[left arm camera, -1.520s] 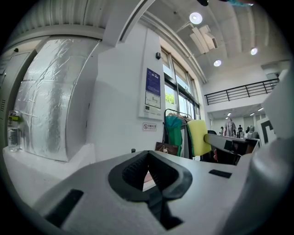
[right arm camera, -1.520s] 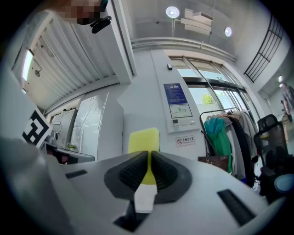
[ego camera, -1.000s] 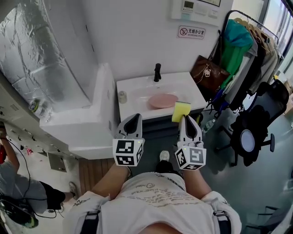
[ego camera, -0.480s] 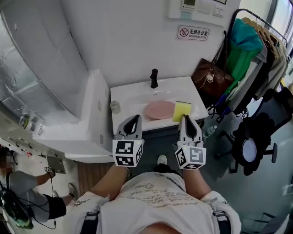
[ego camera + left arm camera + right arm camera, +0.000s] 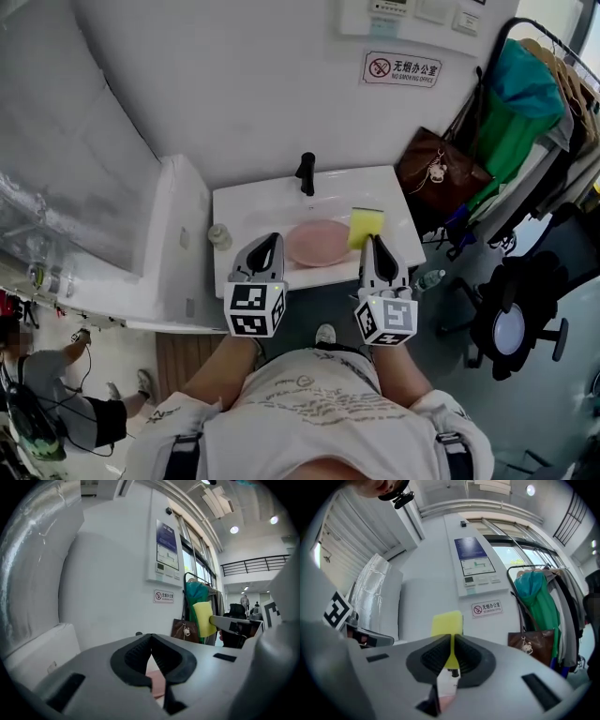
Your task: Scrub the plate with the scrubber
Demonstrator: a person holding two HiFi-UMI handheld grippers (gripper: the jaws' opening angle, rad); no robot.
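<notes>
A pink plate [image 5: 315,243] lies in the basin of a white sink counter [image 5: 246,204], in front of a black faucet [image 5: 305,172]. My right gripper [image 5: 371,242] is shut on a yellow scrubber sponge [image 5: 366,225], which hangs over the counter just right of the plate. In the right gripper view the sponge [image 5: 447,622] sticks up between the closed pads. My left gripper [image 5: 270,240] is shut and holds nothing; it hovers at the counter's front edge, left of the plate. The left gripper view shows a sliver of plate [image 5: 157,682] under its jaws and the sponge [image 5: 203,618] to the right.
A small jar [image 5: 219,236] stands at the counter's left end. A white block [image 5: 173,267] adjoins the sink on the left. A brown bag [image 5: 436,167], a clothes rack [image 5: 530,103] and a black chair [image 5: 511,314] crowd the right. A person [image 5: 52,403] crouches at lower left.
Both grippers have come forward toward the sink together. The sponge, which hung short of the counter's front edge, now hangs over the counter beside the plate. Both grips are unchanged.
</notes>
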